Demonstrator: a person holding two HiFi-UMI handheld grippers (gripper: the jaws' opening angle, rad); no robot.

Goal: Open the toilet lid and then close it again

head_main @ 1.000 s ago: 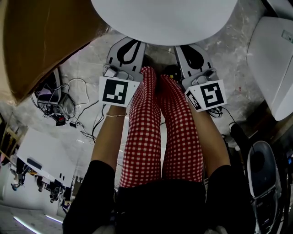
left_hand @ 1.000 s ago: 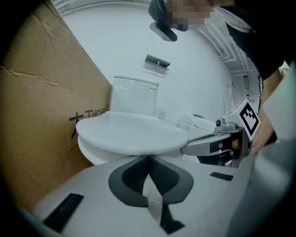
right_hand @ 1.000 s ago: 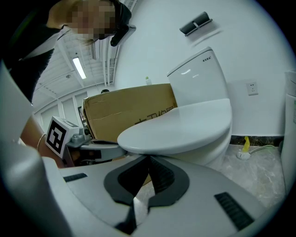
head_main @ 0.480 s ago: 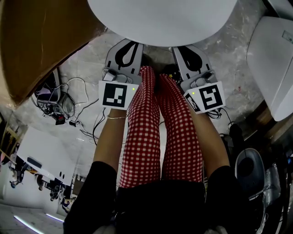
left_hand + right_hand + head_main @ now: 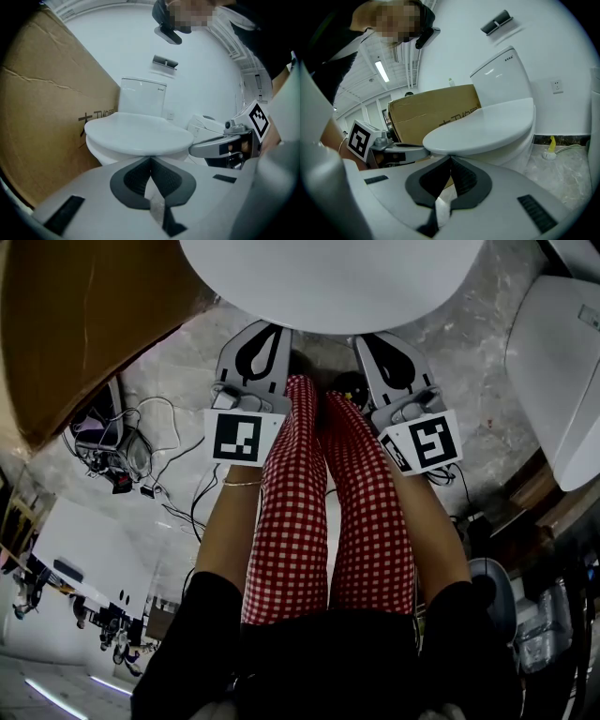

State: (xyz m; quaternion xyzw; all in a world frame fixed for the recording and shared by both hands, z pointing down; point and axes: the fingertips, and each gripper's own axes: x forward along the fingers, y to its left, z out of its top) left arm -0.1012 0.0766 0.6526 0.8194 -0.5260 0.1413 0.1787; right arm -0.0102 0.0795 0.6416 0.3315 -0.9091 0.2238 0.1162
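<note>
The white toilet stands in front of me with its lid [image 5: 333,277] down on the bowl. Both gripper views show the same closed lid [image 5: 138,133] [image 5: 483,129] with the tank [image 5: 143,96] [image 5: 501,77] behind it. My left gripper [image 5: 265,334] sits just short of the lid's front rim, left of centre, with its jaws shut and nothing between them. My right gripper [image 5: 375,338] is beside it, right of centre, also shut and empty. Each gripper appears in the other's view: the right gripper [image 5: 220,147] and the left gripper [image 5: 401,151]. Neither touches the lid.
A big cardboard box [image 5: 84,324] leans beside the toilet on the left. A second white fixture [image 5: 562,362] stands at the right. Cables and gear [image 5: 122,451] lie on the floor at the left. The person's legs in red checked trousers [image 5: 319,512] are between the grippers.
Both grippers hold almost the same place under the lid's front rim. The head view has shifted slightly, so floor items at the lower right have slid down.
</note>
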